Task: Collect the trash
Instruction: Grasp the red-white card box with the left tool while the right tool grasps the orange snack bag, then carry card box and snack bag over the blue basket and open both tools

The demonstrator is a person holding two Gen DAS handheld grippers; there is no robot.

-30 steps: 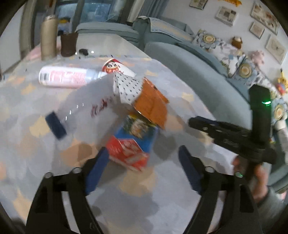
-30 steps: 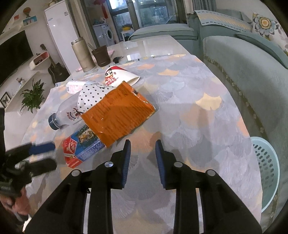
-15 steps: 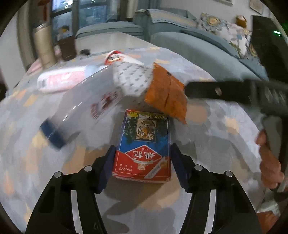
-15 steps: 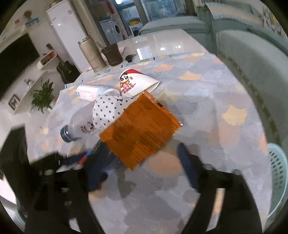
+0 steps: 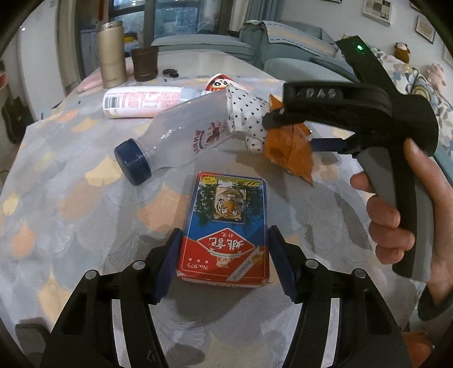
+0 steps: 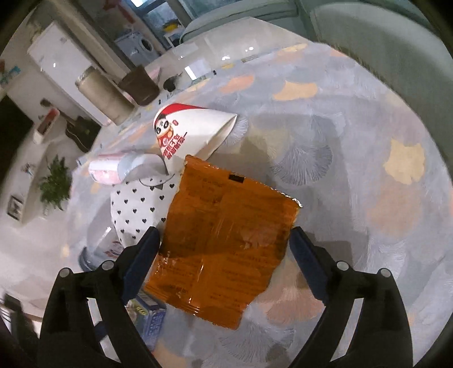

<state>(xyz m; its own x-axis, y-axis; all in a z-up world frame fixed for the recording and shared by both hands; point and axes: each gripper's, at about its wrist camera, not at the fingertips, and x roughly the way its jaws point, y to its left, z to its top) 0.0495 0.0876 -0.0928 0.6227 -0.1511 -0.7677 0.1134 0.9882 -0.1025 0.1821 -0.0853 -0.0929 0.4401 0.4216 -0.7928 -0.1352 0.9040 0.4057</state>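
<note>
- The left hand-held gripper (image 5: 223,261) has been brought down over the playing-card box (image 5: 226,229); its fingers are set apart, flanking the box on the bench (image 5: 70,198), not yet clamped.
- A plastic bottle (image 5: 175,138) is seen lying just beyond the box.
- The right hand-held gripper (image 6: 223,260), jaws narrow a second ago, has been opened wide around the orange snack wrapper (image 6: 226,243).
- Both pieces appear ready to be grasped; everything is still uncollected.

Blue-grey sofa (image 5: 286,36) seen behind patterned table (image 5: 70,198); framed pictures (image 5: 376,11) hung on wall; white fridge (image 6: 56,65), potted plant (image 6: 55,184) at left
</note>
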